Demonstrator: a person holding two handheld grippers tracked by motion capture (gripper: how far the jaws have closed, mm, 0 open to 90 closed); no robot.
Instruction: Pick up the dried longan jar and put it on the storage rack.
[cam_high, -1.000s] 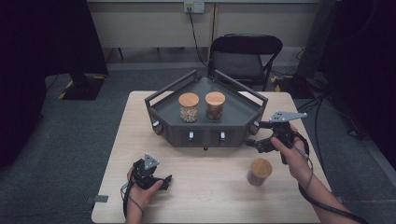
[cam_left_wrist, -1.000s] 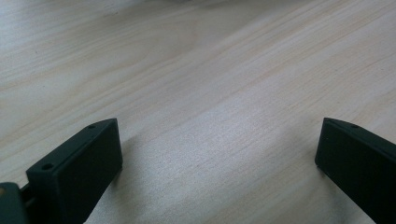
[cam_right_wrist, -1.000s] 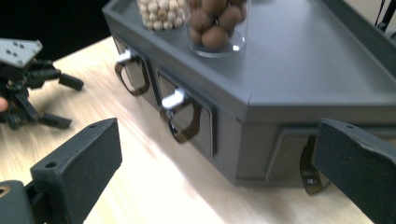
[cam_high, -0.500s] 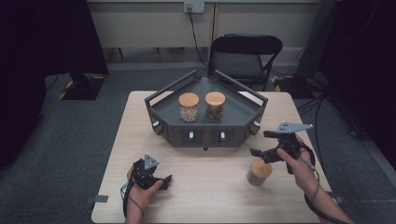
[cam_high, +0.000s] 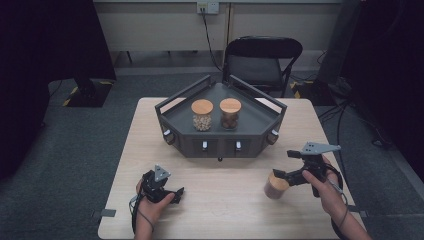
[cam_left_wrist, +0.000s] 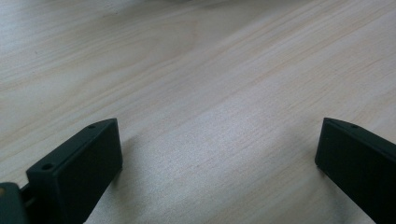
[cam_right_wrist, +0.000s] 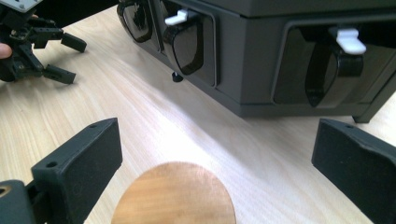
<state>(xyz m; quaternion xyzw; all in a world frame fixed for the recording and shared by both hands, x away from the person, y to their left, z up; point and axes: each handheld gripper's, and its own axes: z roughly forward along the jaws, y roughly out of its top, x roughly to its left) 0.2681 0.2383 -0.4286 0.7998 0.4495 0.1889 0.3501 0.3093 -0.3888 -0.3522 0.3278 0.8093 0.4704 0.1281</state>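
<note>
The right gripper (cam_high: 289, 173) hangs over the near right part of the table (cam_high: 230, 210) with its two black jaws spread wide, holding nothing. Between and just under them sits a small jar (cam_high: 275, 186) with a round wooden lid (cam_right_wrist: 173, 193); in the right gripper view the lid lies low between the jaws, touched by neither.

The jar looks like clear glass with brown contents, so I would guess it is rigid, smooth-sided and fairly light, but breakable if knocked over or dropped. The lid's matte wood offers more friction than the glass, yet it may only be resting in the mouth. The safer hold seems to be across the round body just below the lid, jaws on opposite sides.

Beyond it, toward the far side, stands a dark grey angular tray unit (cam_high: 262, 136) with raised rails and a row of glossy black knobs with white tabs (cam_right_wrist: 346, 39) along its front. On it stand two more wooden-lidded jars, one with pale contents (cam_high: 202, 115) and one with dark (cam_high: 230, 114).

At the near left the left gripper (cam_high: 172, 195) rests low over the pale, fine-grained tabletop, jaws apart and empty.
</note>
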